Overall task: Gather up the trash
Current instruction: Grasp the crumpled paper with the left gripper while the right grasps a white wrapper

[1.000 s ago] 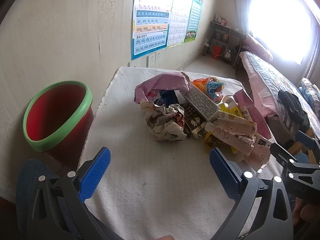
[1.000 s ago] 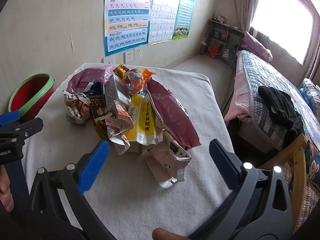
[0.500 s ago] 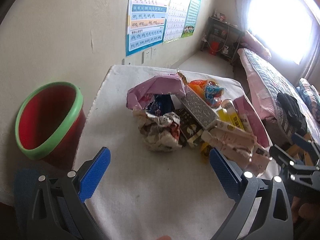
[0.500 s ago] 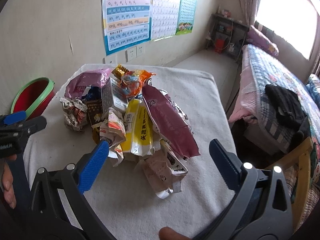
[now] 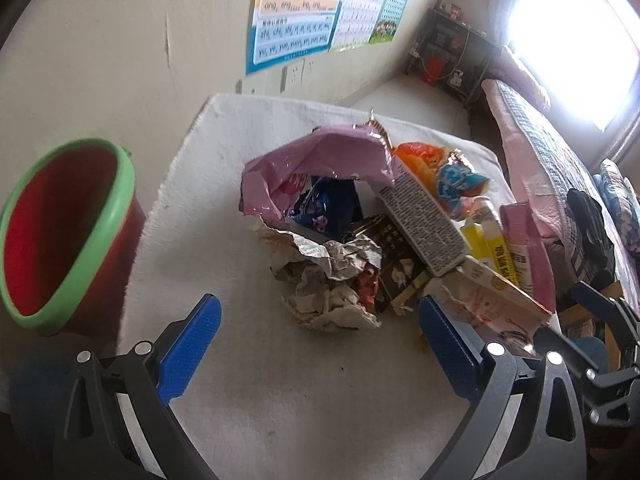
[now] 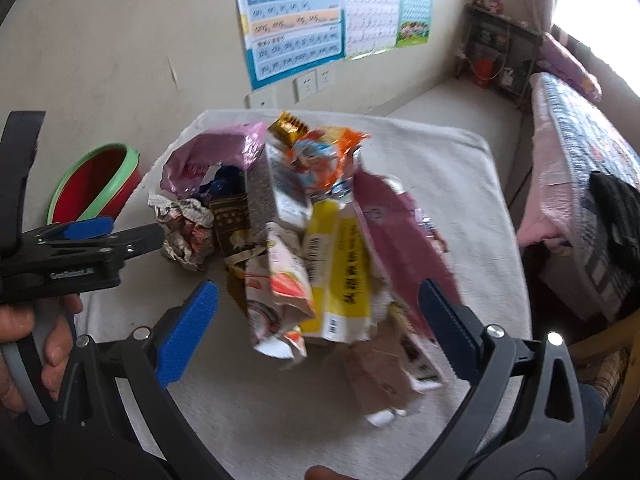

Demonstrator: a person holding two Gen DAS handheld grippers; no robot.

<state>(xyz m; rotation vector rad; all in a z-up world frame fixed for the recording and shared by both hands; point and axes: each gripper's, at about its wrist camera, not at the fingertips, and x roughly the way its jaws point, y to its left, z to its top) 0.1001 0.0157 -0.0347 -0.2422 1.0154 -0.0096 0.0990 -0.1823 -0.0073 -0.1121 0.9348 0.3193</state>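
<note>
A pile of trash lies on a white cloth-covered table (image 5: 280, 420): a crumpled paper wad (image 5: 332, 280), a pink bag (image 5: 320, 156), a grey printed box (image 5: 420, 224), orange wrappers (image 6: 320, 156), a yellow carton (image 6: 348, 276) and a maroon pouch (image 6: 400, 240). A red bin with a green rim (image 5: 60, 232) stands left of the table. My left gripper (image 5: 316, 340) is open and empty, just short of the paper wad. My right gripper (image 6: 316, 324) is open and empty, its fingers either side of the near cartons. The left gripper also shows in the right wrist view (image 6: 100, 240).
A wall with posters (image 5: 296, 12) and sockets runs behind the table. A bed (image 6: 592, 168) with dark clothes on it stands to the right. A shelf (image 5: 452, 56) is at the far end of the room. The red bin also shows in the right wrist view (image 6: 96, 184).
Both grippers have moved forward toward the trash pile, which now looks larger. Both stay open. The trash has not moved.
</note>
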